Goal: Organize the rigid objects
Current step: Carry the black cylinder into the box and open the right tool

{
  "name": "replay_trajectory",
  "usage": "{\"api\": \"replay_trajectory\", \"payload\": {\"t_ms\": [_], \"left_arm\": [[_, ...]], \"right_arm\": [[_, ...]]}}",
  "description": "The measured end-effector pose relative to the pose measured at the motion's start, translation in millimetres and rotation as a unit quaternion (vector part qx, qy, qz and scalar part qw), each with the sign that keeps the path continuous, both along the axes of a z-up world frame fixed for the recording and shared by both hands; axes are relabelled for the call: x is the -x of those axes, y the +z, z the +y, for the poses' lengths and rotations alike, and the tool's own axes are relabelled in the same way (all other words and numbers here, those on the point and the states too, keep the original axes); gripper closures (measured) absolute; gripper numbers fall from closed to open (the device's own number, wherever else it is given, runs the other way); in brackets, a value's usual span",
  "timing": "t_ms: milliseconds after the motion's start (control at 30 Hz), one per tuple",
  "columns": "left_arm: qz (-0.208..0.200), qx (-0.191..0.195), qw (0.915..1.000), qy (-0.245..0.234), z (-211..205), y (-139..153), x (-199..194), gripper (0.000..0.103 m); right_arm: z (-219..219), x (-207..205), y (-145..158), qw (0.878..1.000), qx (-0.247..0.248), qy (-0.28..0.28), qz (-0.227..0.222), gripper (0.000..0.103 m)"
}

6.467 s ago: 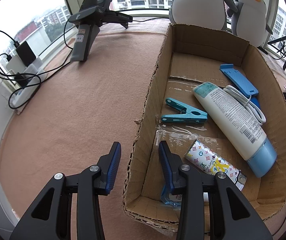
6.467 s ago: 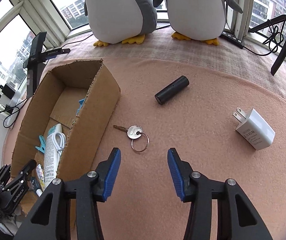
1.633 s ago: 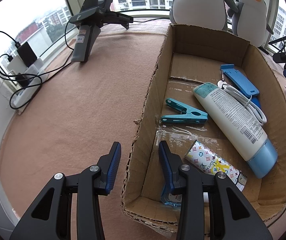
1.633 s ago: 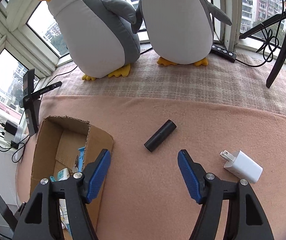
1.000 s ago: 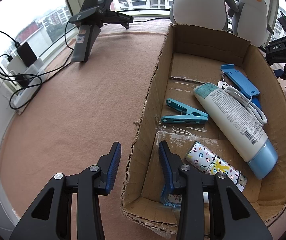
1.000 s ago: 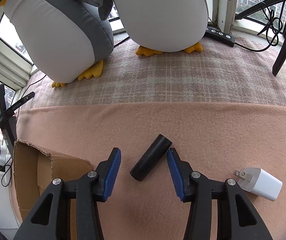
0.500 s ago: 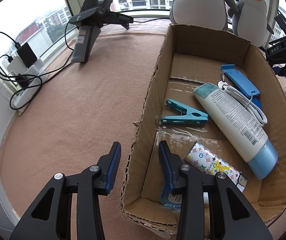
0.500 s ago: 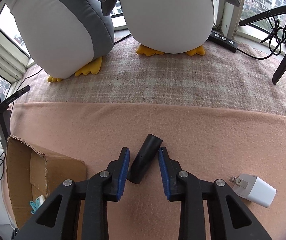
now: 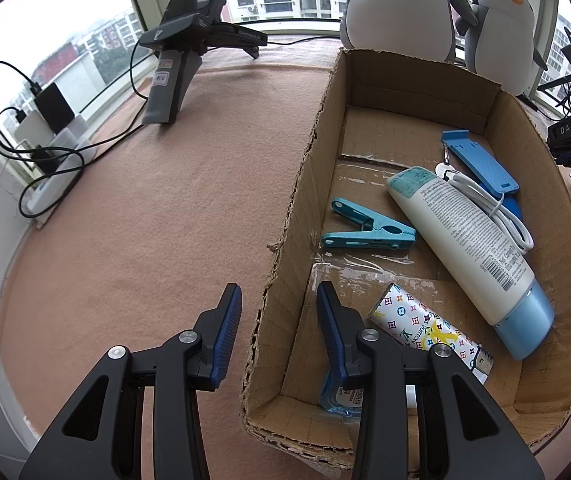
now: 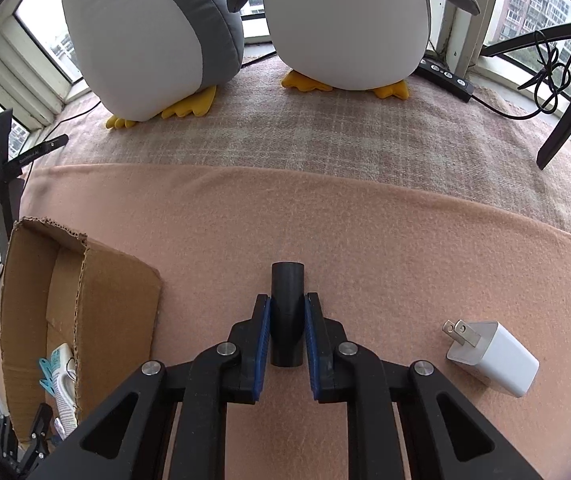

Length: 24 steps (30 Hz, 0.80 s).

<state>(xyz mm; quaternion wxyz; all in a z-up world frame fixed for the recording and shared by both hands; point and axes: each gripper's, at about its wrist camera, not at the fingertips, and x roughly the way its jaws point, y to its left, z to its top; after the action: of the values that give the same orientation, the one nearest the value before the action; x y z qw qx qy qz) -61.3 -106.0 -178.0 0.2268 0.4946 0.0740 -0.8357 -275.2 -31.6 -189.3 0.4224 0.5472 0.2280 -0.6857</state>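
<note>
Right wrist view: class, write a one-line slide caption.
Right gripper shut on black cylinder, white charger beside, cardboard box left.

matt black cylinder [image 10: 287,312]: looking smooth plastic
brown cardboard box [image 9: 501,112]: showing rough, torn edges
pink cloth [image 10: 365,232]: looking fuzzy

A: What do the tools look like?

B: The left gripper [image 9: 277,332] has matte black plastic arms with triangular cut-outs, silver round screws at the joints, and ribbed blue pads [image 9: 227,334] lining its fingers.

A: And the other?

B: The right gripper [image 10: 287,340] is built the same way: black arms, silver screws, blue pads [image 10: 263,344].
</note>
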Motion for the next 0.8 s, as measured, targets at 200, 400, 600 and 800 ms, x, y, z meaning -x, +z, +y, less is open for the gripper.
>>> {"api": "replay_trajectory", "payload": {"t_ms": [200,400,600,800], "left_arm": [[0.002,0.001,1.0,0.0,1.2,0.1,-1.0,0.066],[0.003,0.001,1.0,-0.001,1.7,0.3,-0.5,0.066],[0.002,0.003,1.0,-0.001,1.8,0.2,-0.5,0.066],[0.004,0.003,1.0,-0.001,3.6,1.1,0.9,0.066]], "right_arm": [[23.2,-21.5,1.3,1.0,0.002,0.016,0.011,0.088],[50.7,-44.5,14.6,0.999,0.022,0.025,0.018,0.088],[73.6,-75.5,54.6,0.996,0.07,0.049,0.036,0.088],[67.6,-123.8,95.7,0.986,0.112,0.105,0.063,0.088]]}}
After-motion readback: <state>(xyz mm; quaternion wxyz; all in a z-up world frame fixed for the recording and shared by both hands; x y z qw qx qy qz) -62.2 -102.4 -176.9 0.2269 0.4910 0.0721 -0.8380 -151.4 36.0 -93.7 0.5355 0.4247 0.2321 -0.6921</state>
